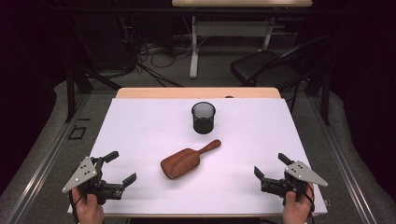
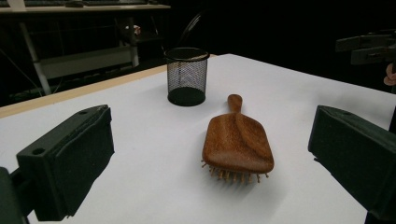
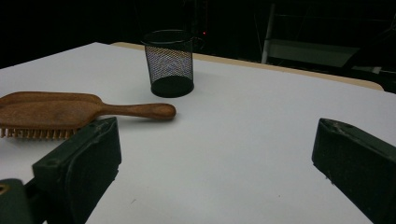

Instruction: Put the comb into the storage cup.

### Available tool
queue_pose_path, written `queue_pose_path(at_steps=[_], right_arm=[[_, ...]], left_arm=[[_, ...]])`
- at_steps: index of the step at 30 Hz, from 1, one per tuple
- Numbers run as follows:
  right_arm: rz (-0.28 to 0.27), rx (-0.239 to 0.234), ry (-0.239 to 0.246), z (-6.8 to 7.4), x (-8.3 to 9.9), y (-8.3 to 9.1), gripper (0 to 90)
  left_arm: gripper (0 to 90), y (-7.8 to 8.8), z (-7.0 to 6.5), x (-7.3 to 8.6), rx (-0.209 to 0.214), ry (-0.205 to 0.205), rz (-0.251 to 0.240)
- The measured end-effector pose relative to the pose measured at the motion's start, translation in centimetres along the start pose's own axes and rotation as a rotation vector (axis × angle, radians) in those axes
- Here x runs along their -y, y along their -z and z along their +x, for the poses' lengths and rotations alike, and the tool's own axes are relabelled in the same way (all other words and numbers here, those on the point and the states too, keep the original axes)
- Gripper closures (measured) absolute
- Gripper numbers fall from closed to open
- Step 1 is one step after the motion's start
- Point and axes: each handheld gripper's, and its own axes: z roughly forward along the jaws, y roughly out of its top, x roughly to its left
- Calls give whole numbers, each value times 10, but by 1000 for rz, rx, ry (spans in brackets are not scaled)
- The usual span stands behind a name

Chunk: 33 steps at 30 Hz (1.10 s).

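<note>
On the white worktop (image 1: 140, 135), a wooden hairbrush (image 1: 186, 161) lies bristles down at centre, its handle angled toward the black mesh cup (image 1: 203, 117) standing upright just beyond it, apart from it. Left gripper (image 1: 117, 168) and right gripper (image 1: 270, 169) wait near the front corners, well apart from the brush; both sets of fingers (image 2: 74, 158) are released, nothing between them. Judgement: the likely step is picking up the brush. Approach the narrow handle from the right, fingers straddling it square across, and close low on the handle. Risk: pressing the paddle end tips the brush on its bristles.
</note>
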Motion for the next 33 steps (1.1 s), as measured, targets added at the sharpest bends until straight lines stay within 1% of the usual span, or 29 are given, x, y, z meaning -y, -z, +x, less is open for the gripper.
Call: queue_pose_path(at_steps=[2,4,6,10,12,13,14,15,18,20,21,22,24,26,27,28,29,30,31,32,33], right_arm=[[1,-3,8,0,1,-2,12],[3,-5,11,0,1,-2,13],[1,-3,12,0,0,-2,12],[1,3,13,0,0,-2,13],[5,2,16,1,0,-2,12],[4,2,20,1,0,-2,13],[6,2,21,1,0,-1,13],[9,1,18,1,0,-1,12],[10,3,19,1,1,0,12],[9,4,13,1,1,0,13],[7,7,12,1,1,0,14],[9,6,13,1,1,0,14],[10,6,15,2,0,0,14],[11,4,17,3,0,-1,14],[11,4,17,3,0,-1,14],[14,3,22,4,0,-1,14],[15,1,26,4,1,-1,14],[15,1,26,4,1,-1,14],[18,5,22,3,1,0,14],[14,7,21,3,1,0,14],[11,9,18,2,1,0,14]], left_arm=[[3,-1,0,0,-10,8,-1],[3,-3,0,0,-4,19,-3],[3,-3,0,0,-9,23,6],[3,-7,-1,-1,-6,42,6],[3,-9,-1,0,7,44,-1],[3,-11,-2,0,-15,45,9],[3,-14,-2,0,-51,46,35],[3,-17,-2,1,-66,47,64],[3,-25,-1,2,-76,73,94],[4,-26,0,2,-76,80,98],[4,-29,0,0,-90,96,97],[4,-31,0,-2,-93,105,99],[4,-36,0,-6,-110,99,119],[4,-41,0,-10,-108,98,141],[4,-41,0,-10,-108,98,141],[4,-46,1,-14,-92,113,158],[4,-49,1,-16,-83,129,162],[5,-49,1,-16,-83,129,162],[5,-53,2,-17,-61,148,168],[9,-58,3,-20,-56,163,187],[36,-61,4,-22,-50,162,191]])
